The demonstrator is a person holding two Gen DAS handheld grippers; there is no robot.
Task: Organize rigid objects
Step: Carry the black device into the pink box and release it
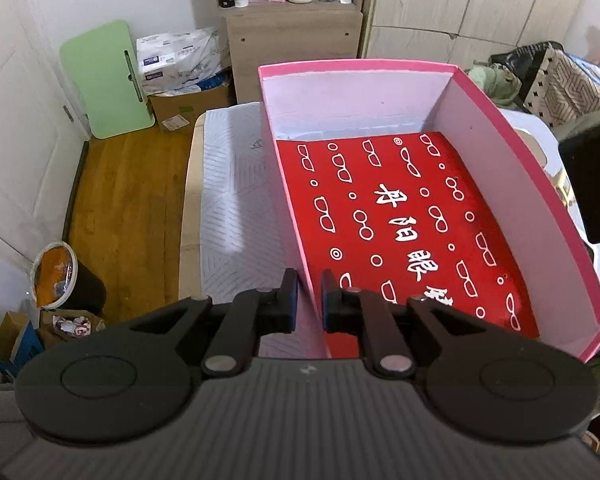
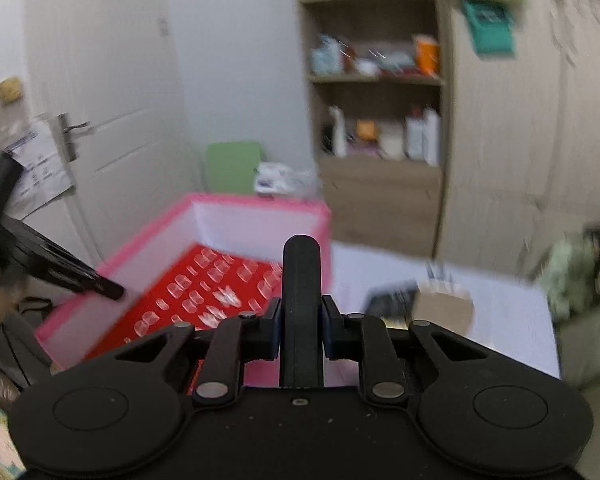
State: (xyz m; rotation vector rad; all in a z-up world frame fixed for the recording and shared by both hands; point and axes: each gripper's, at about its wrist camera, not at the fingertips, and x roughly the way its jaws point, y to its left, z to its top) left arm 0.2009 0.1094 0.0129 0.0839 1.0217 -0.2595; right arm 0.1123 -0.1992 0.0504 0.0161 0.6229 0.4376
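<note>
Left tool (image 1: pixel 309 296) pinches the near-left wall of the pink box (image 1: pixel 532 184), jaws closed onto the wall, steadying it on the white-covered worktop (image 1: pixel 228 184). Right tool (image 2: pixel 301 318) clamps a black bar-shaped object (image 2: pixel 301 280), held upright, just beside and above the box's right wall; view is blurred. Box holds only a red printed sheet (image 1: pixel 400 220) flat on its floor. Judged early: held object not yet in; a tan item (image 2: pixel 444 308) and dark piece (image 2: pixel 388 300) lie outside on the worktop.

Pink box (image 1: pixel 540 184) open-topped, interior free above red sheet (image 1: pixel 400 220); tall walls block sideways entry.
</note>
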